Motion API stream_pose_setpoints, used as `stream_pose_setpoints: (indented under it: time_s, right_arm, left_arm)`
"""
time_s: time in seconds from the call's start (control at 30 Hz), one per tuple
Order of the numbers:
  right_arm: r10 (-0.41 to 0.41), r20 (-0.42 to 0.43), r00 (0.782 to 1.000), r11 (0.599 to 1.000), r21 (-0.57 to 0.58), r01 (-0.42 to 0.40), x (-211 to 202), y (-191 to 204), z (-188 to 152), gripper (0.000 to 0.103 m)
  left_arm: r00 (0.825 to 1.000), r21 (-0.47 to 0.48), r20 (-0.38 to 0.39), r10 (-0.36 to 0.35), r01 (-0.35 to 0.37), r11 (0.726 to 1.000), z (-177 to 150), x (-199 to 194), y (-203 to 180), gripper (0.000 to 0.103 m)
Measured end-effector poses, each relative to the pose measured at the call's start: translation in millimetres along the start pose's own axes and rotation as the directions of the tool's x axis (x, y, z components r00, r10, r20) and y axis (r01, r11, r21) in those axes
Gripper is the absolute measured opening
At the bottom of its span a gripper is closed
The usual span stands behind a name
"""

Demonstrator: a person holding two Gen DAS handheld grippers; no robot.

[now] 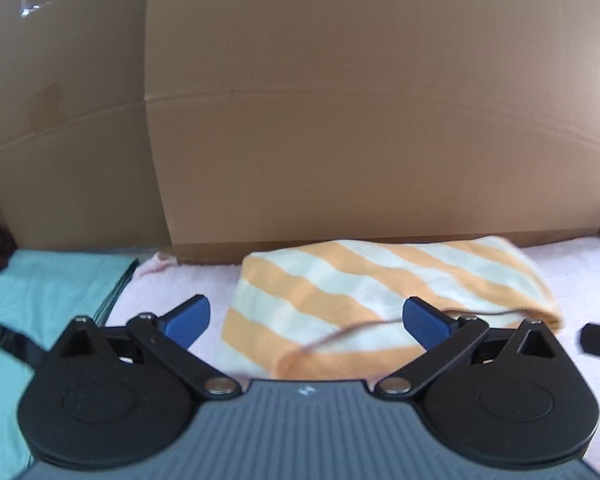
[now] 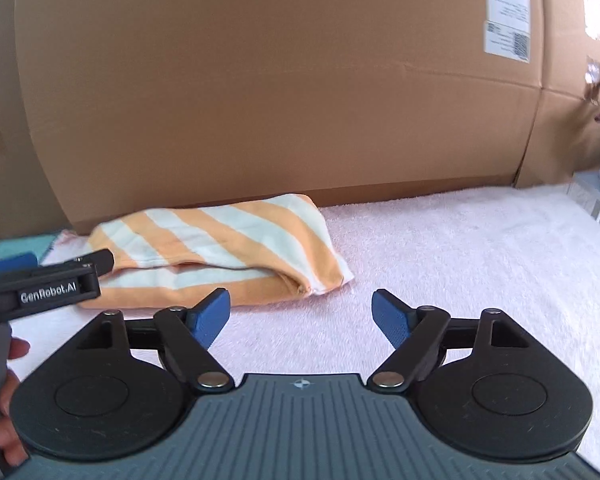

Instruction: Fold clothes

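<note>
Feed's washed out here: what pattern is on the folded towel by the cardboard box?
Orange and white diagonal stripes on the folded towel; clearest in the right wrist view.

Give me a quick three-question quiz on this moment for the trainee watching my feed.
1. True or false: the left gripper is clamped on the striped garment.
2. What stands right behind the garment? A) cardboard box B) laundry basket C) chair
3. What colour is the cloth lying left of the pink towel?

Key:
1. False; it is open, as is the right gripper.
2. A, the cardboard box.
3. Light teal.
</note>
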State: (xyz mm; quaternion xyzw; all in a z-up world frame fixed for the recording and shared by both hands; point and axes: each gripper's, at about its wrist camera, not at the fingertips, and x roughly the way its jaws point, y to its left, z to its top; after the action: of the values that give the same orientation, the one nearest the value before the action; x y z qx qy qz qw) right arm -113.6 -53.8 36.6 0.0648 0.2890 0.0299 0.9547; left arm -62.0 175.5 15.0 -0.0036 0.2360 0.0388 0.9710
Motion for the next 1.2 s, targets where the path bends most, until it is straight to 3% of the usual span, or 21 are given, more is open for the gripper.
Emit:
stream_pose_setpoints:
  time_s: [0.13,0.17,0.23,0.33,0.47,0.63,0.87,1.2]
  right_arm:
    - [-0.047,0.024,0.999,0.993,0.11,0.044,-29,-30,1,0.086]
    - [-0.072,0.051,0.996,0.989,0.133,0.065,-37,-42,0,0.087]
    - [-0.17,0.103,0.98,0.976,0.154,0.153,-53,-64,-3,0.088]
    - [-0.249,0.106,0.963,0.957,0.181,0.227,-67,-90,-13,0.088]
    - [-0.351,0.108,0.93,0.921,0.217,0.323,-84,-125,-26,0.088]
    - [-0.474,0.103,0.874,0.861,0.262,0.436,-107,-168,-43,0.087]
    - [-0.459,0.092,0.884,0.868,0.257,0.425,-96,-179,-52,0.087]
    - [-0.402,0.11,0.909,0.894,0.261,0.364,-82,-160,-50,0.087]
  left_arm:
    - [0.99,-0.018,0.097,0.1,-0.099,0.995,-15,-57,-48,0.102]
    - [0.991,-0.023,0.103,0.08,-0.078,0.997,-17,-68,-60,0.102]
    - [0.996,-0.034,0.086,-0.029,0.032,0.999,-18,-84,-84,0.102]
    - [0.979,-0.022,0.014,-0.203,0.203,0.979,-13,-96,-123,0.102]
    - [0.968,0.034,-0.043,-0.246,0.248,0.968,-25,-100,-168,0.102]
    - [0.949,0.1,-0.118,-0.294,0.305,0.947,-40,-104,-225,0.102]
    - [0.957,0.197,-0.169,-0.238,0.269,0.943,-62,-109,-254,0.102]
    - [0.949,0.151,-0.219,-0.227,0.263,0.953,-62,-95,-238,0.102]
